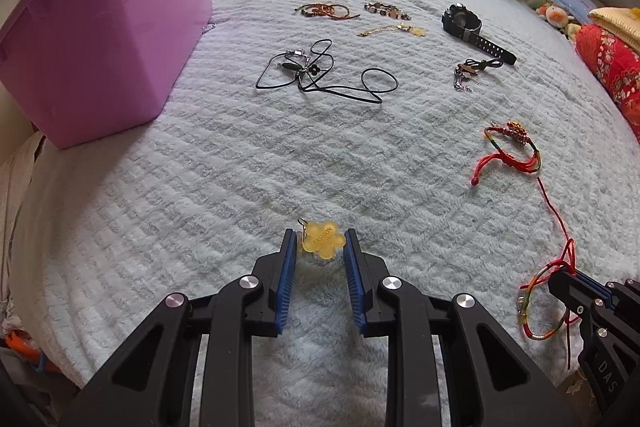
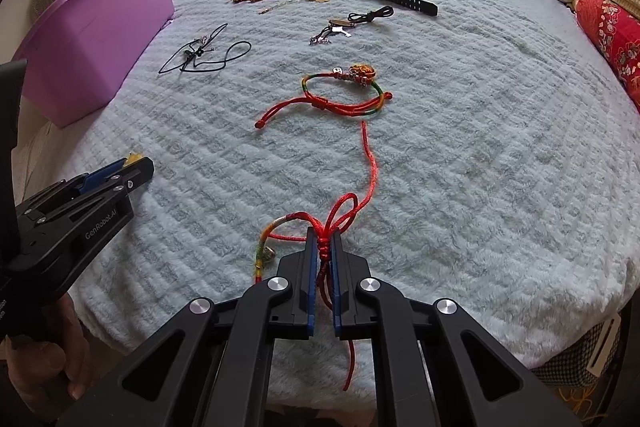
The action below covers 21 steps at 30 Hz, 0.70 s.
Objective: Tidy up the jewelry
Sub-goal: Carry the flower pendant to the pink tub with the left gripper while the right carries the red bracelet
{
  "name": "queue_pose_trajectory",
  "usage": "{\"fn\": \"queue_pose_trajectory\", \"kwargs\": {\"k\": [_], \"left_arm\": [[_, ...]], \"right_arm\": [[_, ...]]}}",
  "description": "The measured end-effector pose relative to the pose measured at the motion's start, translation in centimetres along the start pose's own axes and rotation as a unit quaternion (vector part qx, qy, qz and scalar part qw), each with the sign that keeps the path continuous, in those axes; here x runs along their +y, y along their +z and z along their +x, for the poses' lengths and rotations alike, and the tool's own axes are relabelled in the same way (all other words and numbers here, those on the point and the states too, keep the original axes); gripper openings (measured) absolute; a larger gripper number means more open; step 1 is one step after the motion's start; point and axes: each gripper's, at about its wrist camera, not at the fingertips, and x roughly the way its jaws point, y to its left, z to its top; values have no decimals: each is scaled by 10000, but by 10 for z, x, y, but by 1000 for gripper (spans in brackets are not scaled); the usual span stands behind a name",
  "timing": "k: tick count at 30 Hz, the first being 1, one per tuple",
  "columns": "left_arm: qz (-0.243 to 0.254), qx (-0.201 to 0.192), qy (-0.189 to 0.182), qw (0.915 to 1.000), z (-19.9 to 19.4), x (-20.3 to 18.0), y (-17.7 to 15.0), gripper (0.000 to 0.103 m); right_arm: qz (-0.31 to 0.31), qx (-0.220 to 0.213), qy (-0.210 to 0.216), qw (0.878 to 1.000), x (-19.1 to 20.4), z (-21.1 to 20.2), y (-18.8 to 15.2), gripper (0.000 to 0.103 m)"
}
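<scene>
A yellow flower-shaped pendant (image 1: 323, 242) marked FASHION lies on the pale fleece blanket (image 1: 240, 167), gripped between the blue pads of my left gripper (image 1: 320, 237). From the right wrist view, only a yellow sliver shows at the left gripper's (image 2: 136, 163) tip. My right gripper (image 2: 325, 233) is shut on the knot of a red cord bracelet (image 2: 344, 203) with a multicolour band; its loose tail runs toward the far end of the blanket. That gripper (image 1: 560, 273) and bracelet (image 1: 536, 279) also show at the lower right of the left wrist view.
A purple plastic bin (image 1: 100, 27) stands at the far left. Further out lie a second red bracelet (image 2: 344, 91), a black cord necklace (image 1: 320, 75), a black watch (image 1: 472, 27), a small metal charm bunch (image 1: 464, 71), beaded bracelets (image 1: 324, 10) and a gold chain (image 1: 392, 30). A red pillow (image 1: 612, 67) borders the right.
</scene>
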Motion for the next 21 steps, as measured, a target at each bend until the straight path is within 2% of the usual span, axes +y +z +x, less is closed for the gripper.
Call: {"fn": "queue_pose_trajectory", "kwargs": {"k": [9, 17, 21], "left_arm": [[-173, 144, -60, 9997, -35, 9, 25, 24], [-478, 414, -22, 9980, -85, 20, 68, 24], [-653, 405, 80, 9970, -119, 30, 94, 24]], "right_arm": [[21, -15, 135, 9999, 1, -40, 27, 6], [-209, 3, 375, 9991, 10, -97, 74, 6], [-447, 8, 551, 9975, 22, -124, 101, 6]]}}
